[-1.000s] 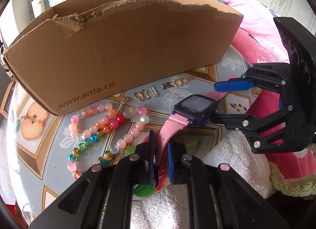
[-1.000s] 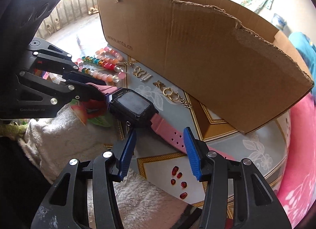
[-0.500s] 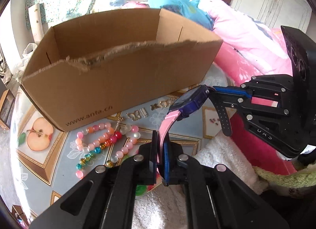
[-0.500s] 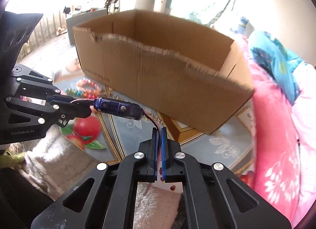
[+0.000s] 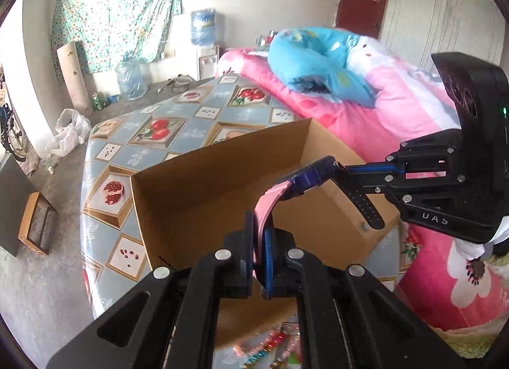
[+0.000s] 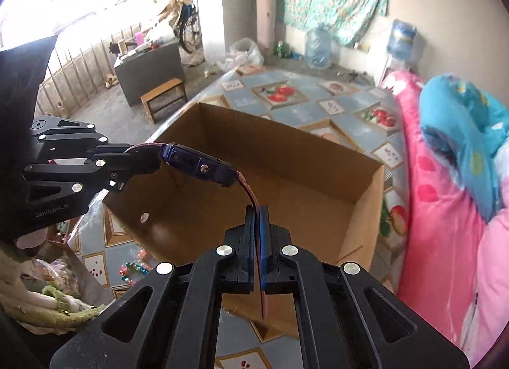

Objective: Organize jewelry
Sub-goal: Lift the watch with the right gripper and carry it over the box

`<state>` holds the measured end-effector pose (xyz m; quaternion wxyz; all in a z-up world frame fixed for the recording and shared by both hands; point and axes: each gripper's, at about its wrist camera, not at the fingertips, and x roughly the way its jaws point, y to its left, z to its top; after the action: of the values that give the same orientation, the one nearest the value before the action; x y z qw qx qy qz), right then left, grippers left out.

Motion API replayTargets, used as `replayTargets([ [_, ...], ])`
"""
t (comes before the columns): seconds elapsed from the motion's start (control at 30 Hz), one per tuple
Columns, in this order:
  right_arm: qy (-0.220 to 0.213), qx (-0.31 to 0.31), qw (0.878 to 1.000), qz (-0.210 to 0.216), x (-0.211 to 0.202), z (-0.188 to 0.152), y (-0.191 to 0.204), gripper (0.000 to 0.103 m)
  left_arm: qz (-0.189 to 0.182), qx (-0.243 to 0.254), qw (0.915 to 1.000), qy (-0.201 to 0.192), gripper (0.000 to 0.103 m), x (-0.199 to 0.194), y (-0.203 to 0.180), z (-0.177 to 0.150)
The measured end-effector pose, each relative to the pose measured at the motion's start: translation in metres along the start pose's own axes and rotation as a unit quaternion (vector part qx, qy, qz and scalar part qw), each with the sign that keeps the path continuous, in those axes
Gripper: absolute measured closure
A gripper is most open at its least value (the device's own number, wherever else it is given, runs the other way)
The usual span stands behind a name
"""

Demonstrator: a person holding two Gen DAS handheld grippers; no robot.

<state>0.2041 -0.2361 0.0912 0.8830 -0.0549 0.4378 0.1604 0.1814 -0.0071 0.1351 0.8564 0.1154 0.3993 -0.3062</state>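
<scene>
My left gripper [image 5: 262,252] is closed on one pink strap of the smartwatch [image 5: 307,178], the band pinched flat between the two pads and rising in a curve from them to the blue watch case. My right gripper [image 6: 257,241] is likewise clamped shut on the other pink strap, which passes down between its pads with the loose strap end hanging out beneath them; in the left wrist view that strap end [image 5: 362,206] shows dark and perforated below the right fingers. The watch thus spans the two grippers in mid-air, its case [image 6: 198,166] seen edge-on from the right wrist view, side buttons facing the camera, face tilted away. Directly under and beyond it stands the open cardboard box [image 5: 197,197], brown and with no flap on top; the watch hangs over its opening, clear of the walls, and a small round hole or fastener shows in one inner wall [image 6: 144,216]. Below the box's near wall, strings of coloured beads [image 5: 270,348] lie on the table, partly hidden by my left gripper's body. The table [image 6: 296,114] is covered with a grey-blue oilcloth printed with fruit panels and extends well past the box. To the right lies bedding: a pink floral quilt [image 5: 366,120] with a blue cushion [image 5: 315,63] on top. Farthest off, a flowered curtain [image 5: 117,15] hangs on the wall beside a water dispenser bottle [image 5: 202,26].
</scene>
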Motion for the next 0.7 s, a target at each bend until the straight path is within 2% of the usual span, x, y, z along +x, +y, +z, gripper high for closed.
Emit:
replayTargets([
  [0.1, 0.083, 0.026, 0.995, 0.046, 0.053, 0.015, -0.012, 0.102, 0.01, -0.016, 0.9978, 0.064, 0.098, 0.042, 0.023, 0.008],
  [0.23, 0.187, 0.063, 0.975, 0.103, 0.119, 0.029, -0.037, 0.101, 0.025, -0.025, 0.9901, 0.136, 0.094, 0.091, 0.043, 0.013],
  [0.33, 0.235, 0.103, 0.96, 0.116, 0.152, 0.033, -0.056, 0.095, 0.067, -0.005, 0.9869, 0.147, 0.081, 0.106, 0.047, 0.018],
  [0.37, 0.246, 0.102, 0.957, 0.112, 0.162, 0.034, -0.058, 0.095, 0.078, 0.002, 0.9866, 0.143, 0.071, 0.106, 0.048, 0.021],
  [0.4, 0.246, 0.107, 0.957, 0.108, 0.169, 0.035, -0.062, 0.095, 0.084, 0.002, 0.987, 0.138, 0.065, 0.105, 0.05, 0.022],
  [0.53, 0.241, 0.112, 0.96, 0.092, 0.179, 0.036, -0.065, 0.092, 0.081, -0.011, 0.9909, 0.107, 0.061, 0.09, 0.057, 0.028],
  [0.7, 0.186, 0.064, 0.98, 0.039, 0.153, 0.041, -0.049, 0.09, 0.088, -0.026, 0.9944, 0.053, 0.056, 0.055, 0.064, 0.025],
])
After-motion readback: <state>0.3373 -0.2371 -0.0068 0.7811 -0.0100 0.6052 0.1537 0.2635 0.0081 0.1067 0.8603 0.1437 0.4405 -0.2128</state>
